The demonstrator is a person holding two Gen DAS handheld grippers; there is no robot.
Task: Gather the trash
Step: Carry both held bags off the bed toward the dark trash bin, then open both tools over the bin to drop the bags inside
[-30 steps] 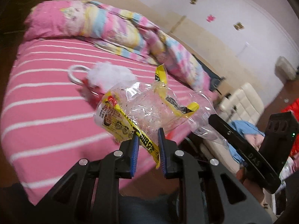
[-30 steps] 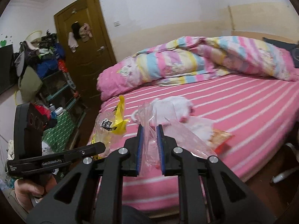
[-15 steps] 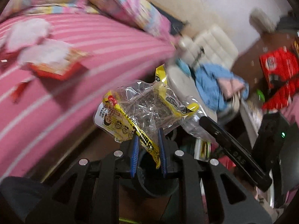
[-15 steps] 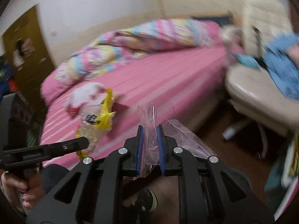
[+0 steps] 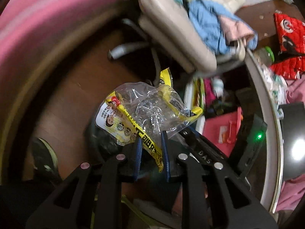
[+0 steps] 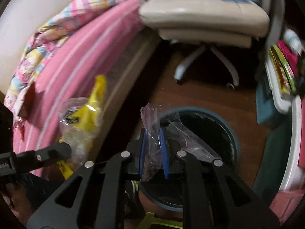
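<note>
The left gripper [image 5: 150, 143] pinches a crumpled clear wrapper with yellow print [image 5: 146, 114] between its blue pads, and the right gripper [image 6: 153, 133] pinches a thin clear plastic bag [image 6: 152, 126] the same way; both pieces hang in the air, off the bed. Below the right gripper stands a round waste bin [image 6: 235, 133] with a blue-grey rim and a dark liner, its mouth open upward, on the brown wooden floor [image 6: 200, 97]. The bin sits in a narrow strip of floor: the edge of the pink striped bed [image 6: 80, 53] runs along one side, a cream office chair [image 6: 204, 15] with its star base stands beyond, and a white shelf unit crowded with books and clothes [image 6: 276, 80] closes the other side. A second ago both grippers looked across the bed with the trash over the mattress; now they have swung away and tilted down toward the floor, with the same grip on both pieces
</note>
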